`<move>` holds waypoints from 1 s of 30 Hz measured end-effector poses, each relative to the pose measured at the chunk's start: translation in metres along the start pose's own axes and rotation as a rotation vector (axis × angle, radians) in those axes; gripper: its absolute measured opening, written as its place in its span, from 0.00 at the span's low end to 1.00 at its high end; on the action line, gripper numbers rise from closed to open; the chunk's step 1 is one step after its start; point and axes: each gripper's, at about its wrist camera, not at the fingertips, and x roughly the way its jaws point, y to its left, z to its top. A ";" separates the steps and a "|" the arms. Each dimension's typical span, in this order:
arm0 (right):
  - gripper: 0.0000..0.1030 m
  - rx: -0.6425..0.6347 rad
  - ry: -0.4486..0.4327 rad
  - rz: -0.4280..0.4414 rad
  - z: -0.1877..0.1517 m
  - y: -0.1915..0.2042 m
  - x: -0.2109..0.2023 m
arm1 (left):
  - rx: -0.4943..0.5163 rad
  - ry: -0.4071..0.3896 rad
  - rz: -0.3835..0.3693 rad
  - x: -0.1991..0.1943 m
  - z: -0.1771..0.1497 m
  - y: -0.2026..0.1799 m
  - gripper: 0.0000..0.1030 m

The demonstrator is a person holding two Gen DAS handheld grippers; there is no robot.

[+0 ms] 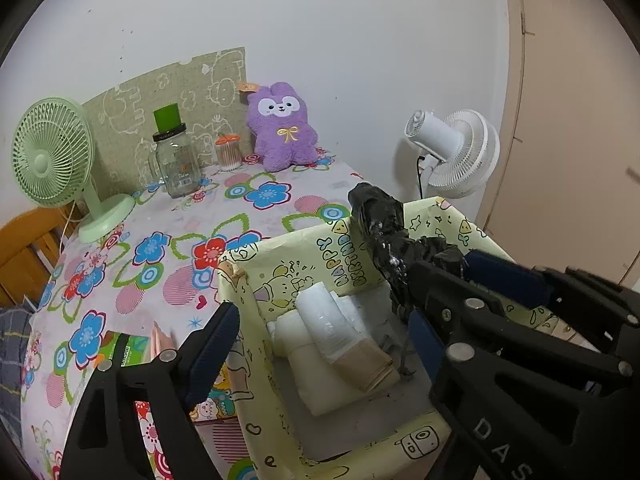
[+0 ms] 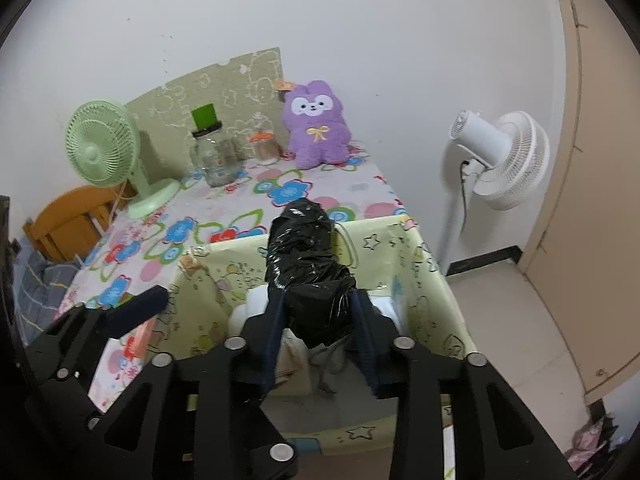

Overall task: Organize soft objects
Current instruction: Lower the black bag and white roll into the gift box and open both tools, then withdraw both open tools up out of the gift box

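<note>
Right claw [image 2: 316, 316] around black bundle [image 2: 306, 256]

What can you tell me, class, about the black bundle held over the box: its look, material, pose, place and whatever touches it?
The black bundle is a long, crinkled roll of what looks like glossy black plastic film, with pale flecks on one side. The right gripper is shut on its near end, one finger on each side. It is held above the open yellow cartoon-printed box, its far end pointing toward the floral tablecloth. It hangs over the pale folded items inside; contact cannot be told.

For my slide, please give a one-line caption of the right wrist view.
Right gripper holds a black plastic bundle above the yellow box.
</note>
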 end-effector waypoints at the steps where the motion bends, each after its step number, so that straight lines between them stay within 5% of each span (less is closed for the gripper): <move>1: 0.59 0.003 0.000 0.002 -0.001 -0.001 0.000 | -0.001 -0.001 -0.016 -0.001 0.000 0.000 0.92; 2: 0.67 0.011 0.000 0.008 -0.001 -0.002 -0.001 | -0.004 -0.004 -0.022 -0.002 -0.001 0.000 0.95; 17: 0.83 0.026 -0.039 -0.018 -0.004 -0.001 -0.022 | -0.005 -0.047 -0.022 -0.025 -0.003 -0.004 1.00; 30: 0.87 -0.003 -0.108 -0.033 -0.006 0.015 -0.057 | -0.015 -0.108 -0.009 -0.059 -0.005 0.003 1.00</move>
